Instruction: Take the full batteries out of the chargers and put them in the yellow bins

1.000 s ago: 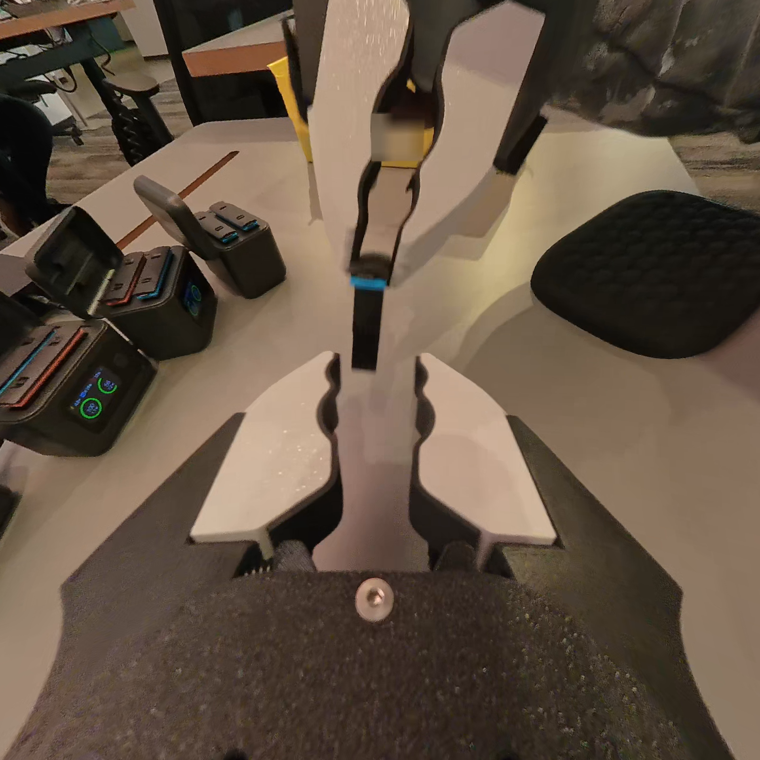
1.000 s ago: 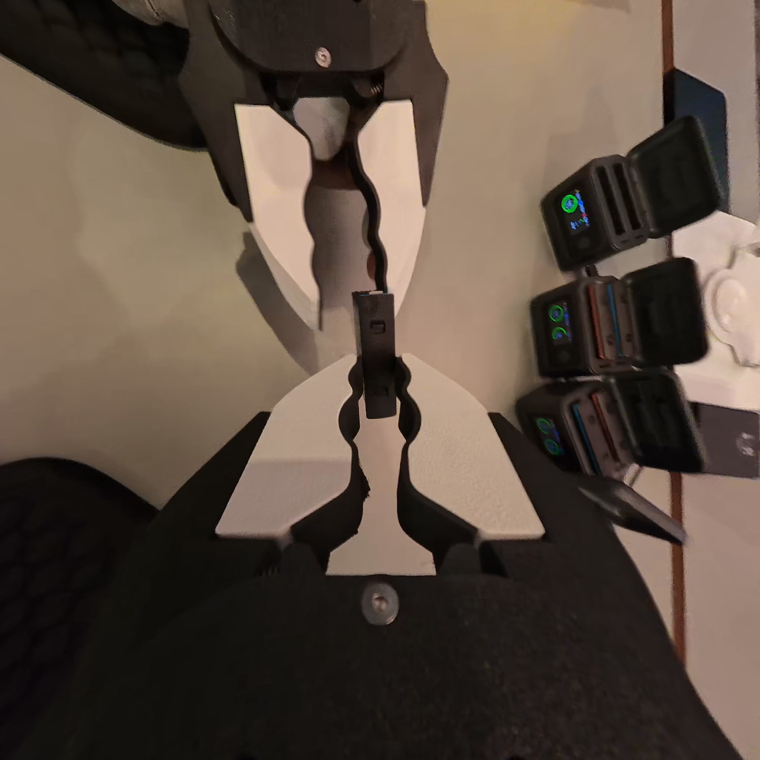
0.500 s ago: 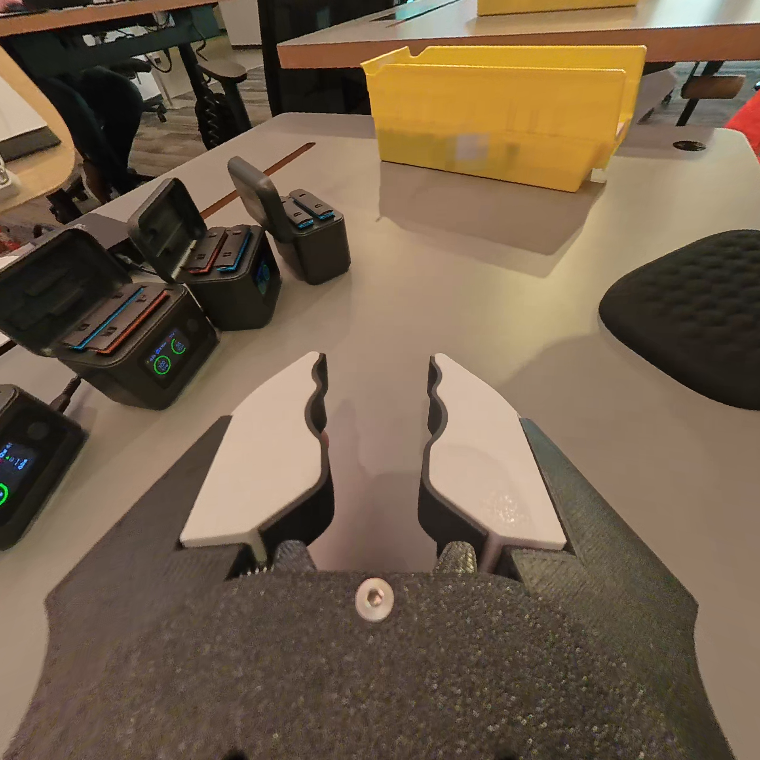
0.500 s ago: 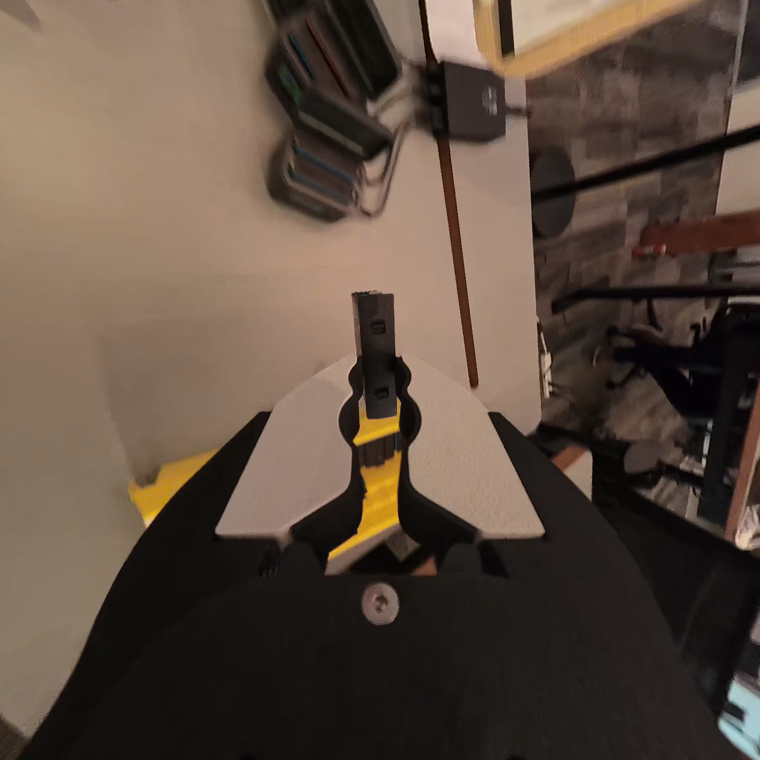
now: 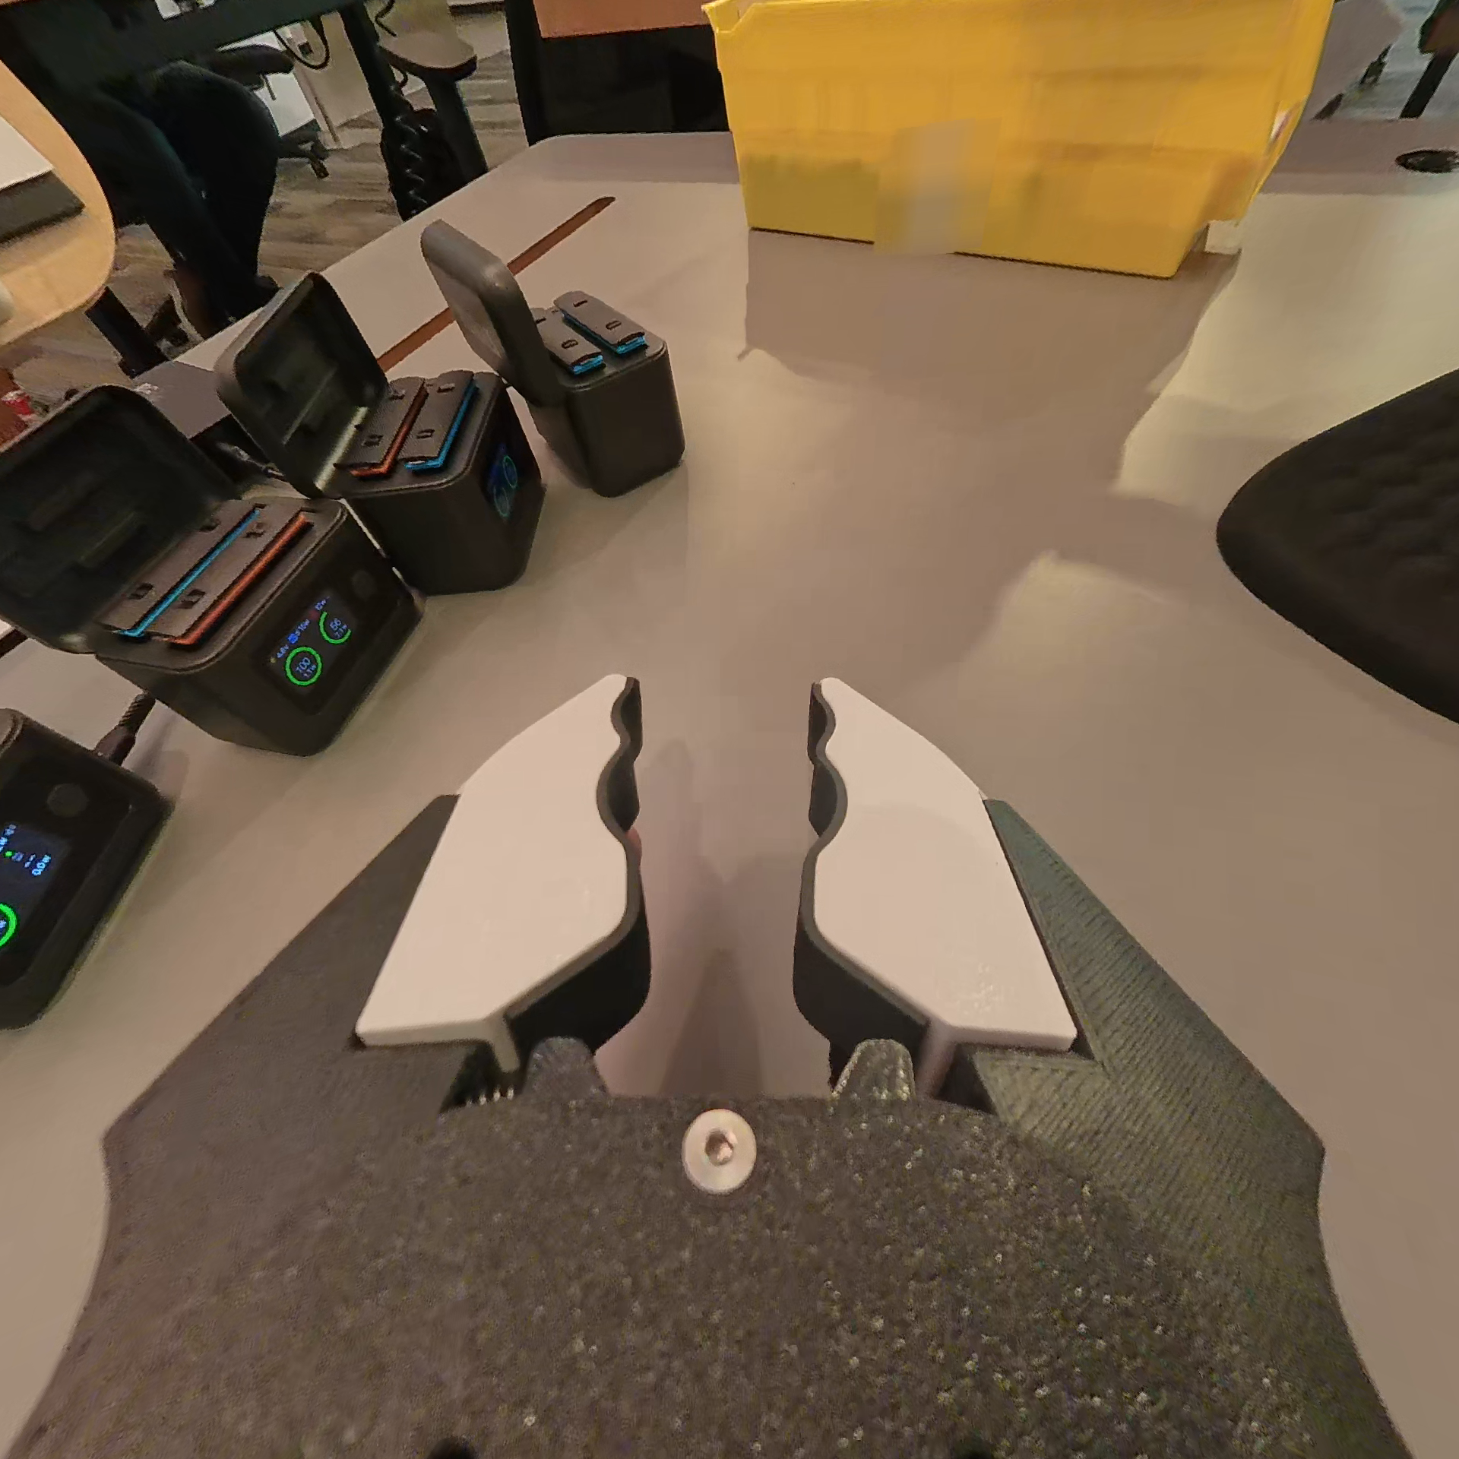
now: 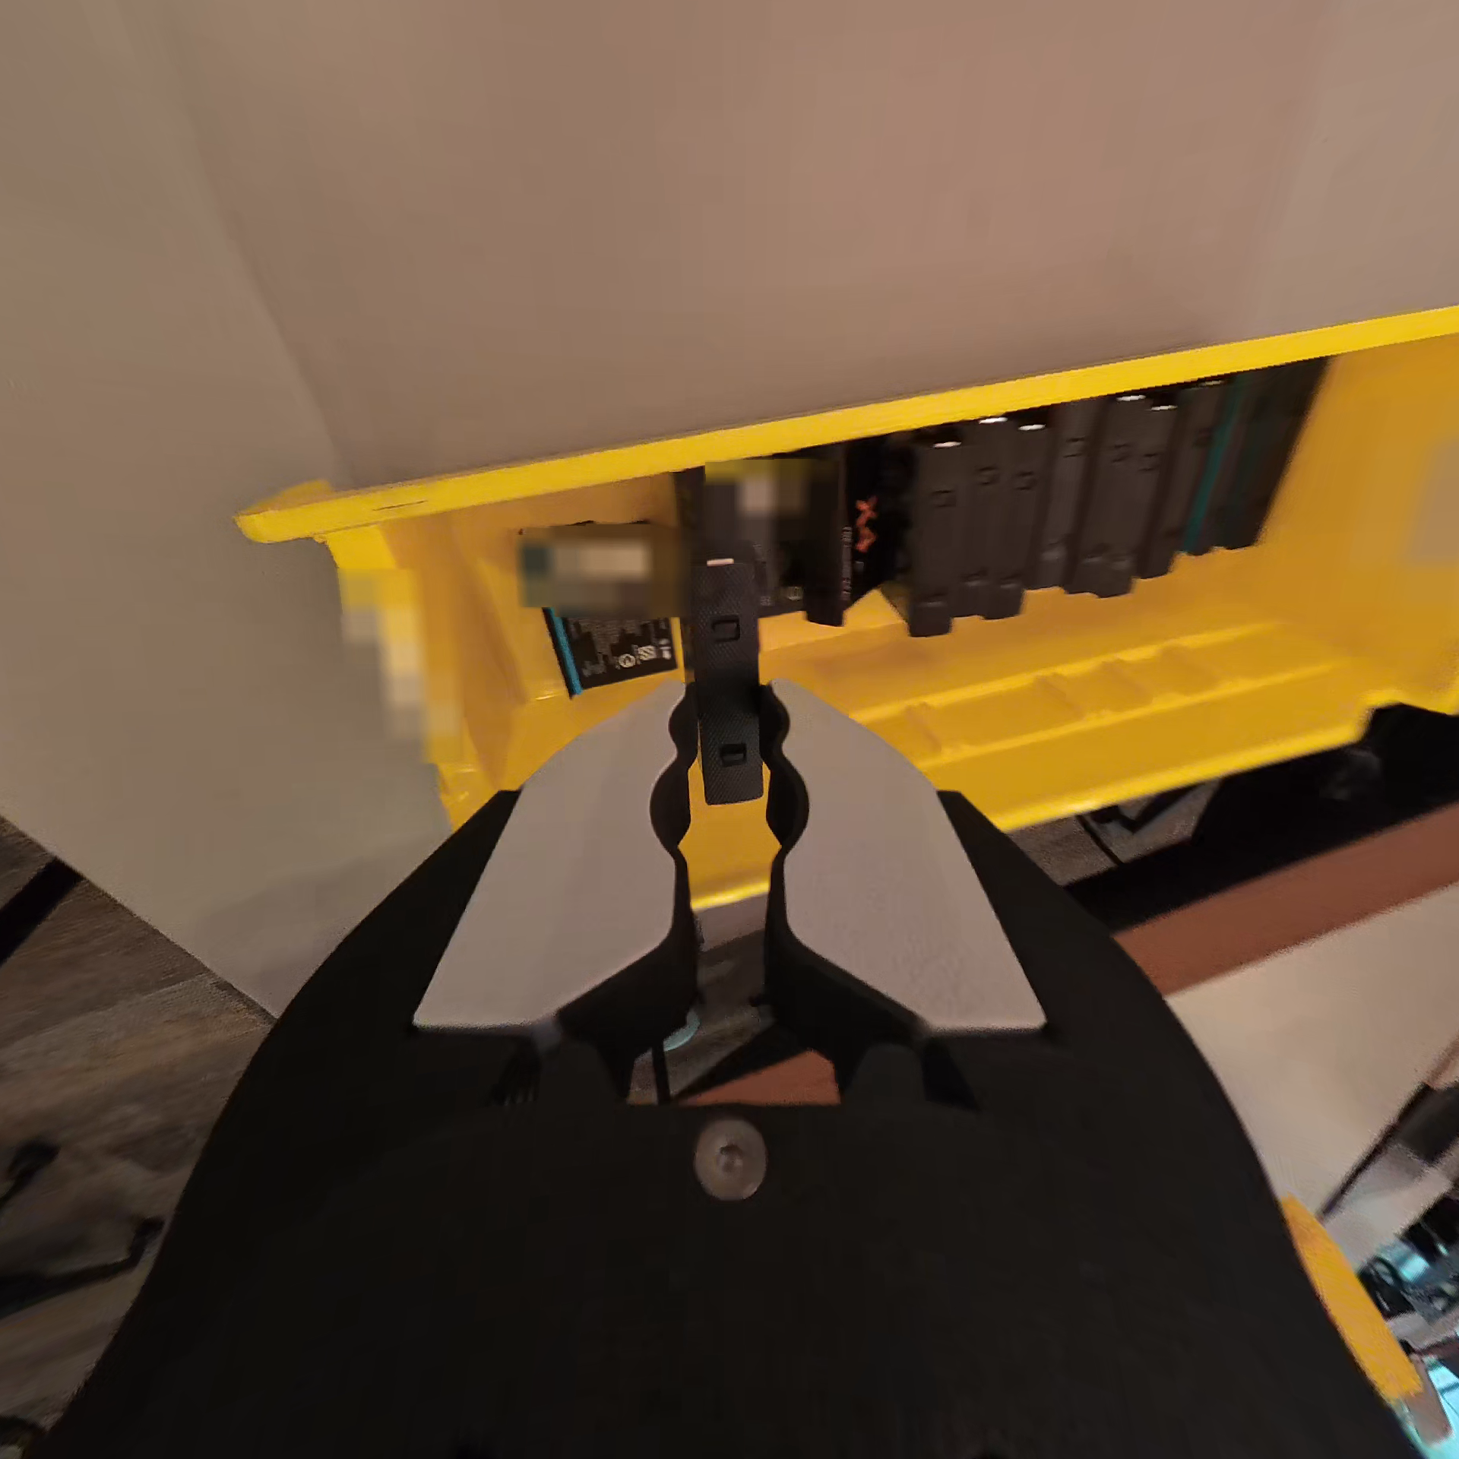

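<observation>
1 battery [image 6: 728, 687] sits clamped in the right hand-held gripper [image 6: 728, 699] over the yellow bin's [image 6: 1066, 710] bare floor; left hand-held gripper [image 5: 722, 695] gapes wide.

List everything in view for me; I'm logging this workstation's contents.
table: one, grey, under everything
chargers: four, black, left side; three lids open, the nearest cut off by the frame
batteries in chargers: two showing in each open charger, black with blue or orange edges
yellow bin: one, far end of the table
batteries in bin: several, black; number unclear
pad: one, black, right side
left tool: open, empty
right tool: shut on a black battery, over the bin
</observation>
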`<state>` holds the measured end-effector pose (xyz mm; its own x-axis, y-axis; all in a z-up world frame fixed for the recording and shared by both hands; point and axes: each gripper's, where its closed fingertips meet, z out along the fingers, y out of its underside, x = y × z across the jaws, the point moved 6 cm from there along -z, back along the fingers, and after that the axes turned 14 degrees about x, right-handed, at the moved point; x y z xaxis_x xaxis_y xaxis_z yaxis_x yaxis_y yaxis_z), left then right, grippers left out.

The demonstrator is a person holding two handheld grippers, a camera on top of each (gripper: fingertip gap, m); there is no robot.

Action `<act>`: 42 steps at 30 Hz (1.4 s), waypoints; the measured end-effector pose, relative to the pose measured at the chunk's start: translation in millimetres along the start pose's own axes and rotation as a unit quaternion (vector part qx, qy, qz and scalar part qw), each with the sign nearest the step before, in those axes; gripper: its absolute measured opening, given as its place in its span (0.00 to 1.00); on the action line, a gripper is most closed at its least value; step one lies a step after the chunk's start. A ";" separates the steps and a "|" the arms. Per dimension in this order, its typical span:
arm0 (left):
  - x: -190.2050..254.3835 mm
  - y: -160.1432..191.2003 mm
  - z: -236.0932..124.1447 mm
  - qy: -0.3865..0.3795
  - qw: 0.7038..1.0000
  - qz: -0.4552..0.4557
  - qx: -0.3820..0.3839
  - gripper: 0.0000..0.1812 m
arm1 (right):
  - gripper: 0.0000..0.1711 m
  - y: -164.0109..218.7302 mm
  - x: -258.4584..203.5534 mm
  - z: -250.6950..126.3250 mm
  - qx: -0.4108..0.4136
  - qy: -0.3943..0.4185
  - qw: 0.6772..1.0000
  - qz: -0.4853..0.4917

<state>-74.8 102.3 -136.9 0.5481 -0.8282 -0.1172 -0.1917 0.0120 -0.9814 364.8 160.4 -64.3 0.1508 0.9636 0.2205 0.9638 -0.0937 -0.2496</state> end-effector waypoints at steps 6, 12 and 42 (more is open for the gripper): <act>-2.1 0.6 0.5 -0.012 1.000 0.000 -0.001 0.22 | 0.08 7.6 -16.2 28.9 0.010 -0.028 1.000 -0.005; -5.4 -0.5 -0.8 -0.025 1.000 -0.007 0.005 0.21 | 0.08 7.8 -15.8 37.3 -0.002 -0.028 1.000 -0.011; -21.3 2.8 -1.0 -0.087 0.996 -0.008 -0.009 0.21 | 0.27 -254.9 -5.6 13.4 0.462 0.176 0.866 0.071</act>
<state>-87.8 119.4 -137.0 0.6841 -0.7181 -0.1277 -0.1952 -0.0116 -0.9807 115.3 182.3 -14.5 0.4688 0.8070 0.3591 0.3673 0.1916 -0.9101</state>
